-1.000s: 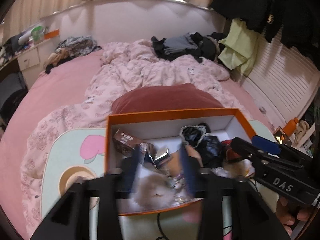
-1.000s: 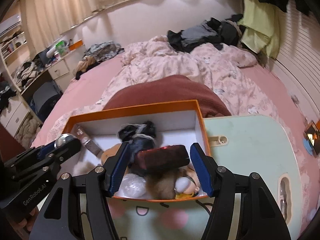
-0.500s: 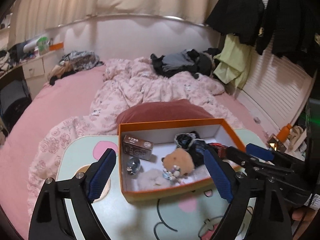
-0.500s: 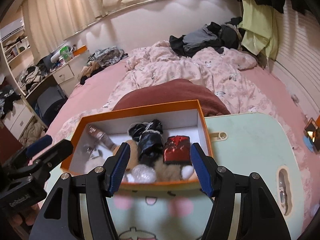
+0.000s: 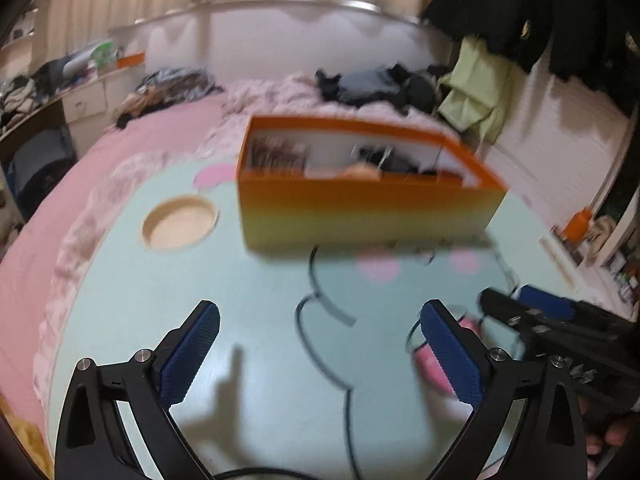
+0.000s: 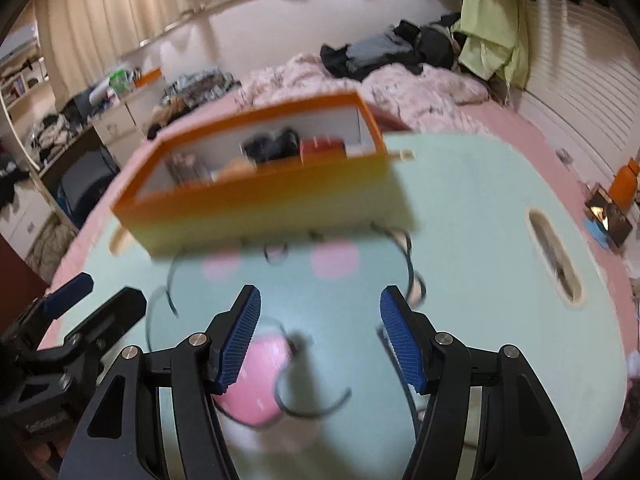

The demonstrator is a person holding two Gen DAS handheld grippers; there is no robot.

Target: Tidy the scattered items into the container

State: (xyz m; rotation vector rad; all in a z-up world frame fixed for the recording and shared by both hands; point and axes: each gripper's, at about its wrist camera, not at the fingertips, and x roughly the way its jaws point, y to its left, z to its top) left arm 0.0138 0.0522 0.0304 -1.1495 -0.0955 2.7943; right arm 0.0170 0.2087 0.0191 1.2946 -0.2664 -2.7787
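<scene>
An orange box stands on the far part of a pale green cartoon-print table; it also shows in the right wrist view. Inside it I see a black bundle, a red item, a brown packet and a tan fuzzy thing. My left gripper is open and empty, low over the table, well short of the box. My right gripper is open and empty too; it shows at the right of the left wrist view. Both views are motion-blurred.
The table has a round cup recess at the left and a slot handle at the right. Behind it lies a pink bed with a rumpled quilt and dark clothes. Drawers stand far left.
Both grippers have pulled back and down from the box towards the near side of the table. The left opened wide after letting go in the box; the red item left the right gripper earlier.
</scene>
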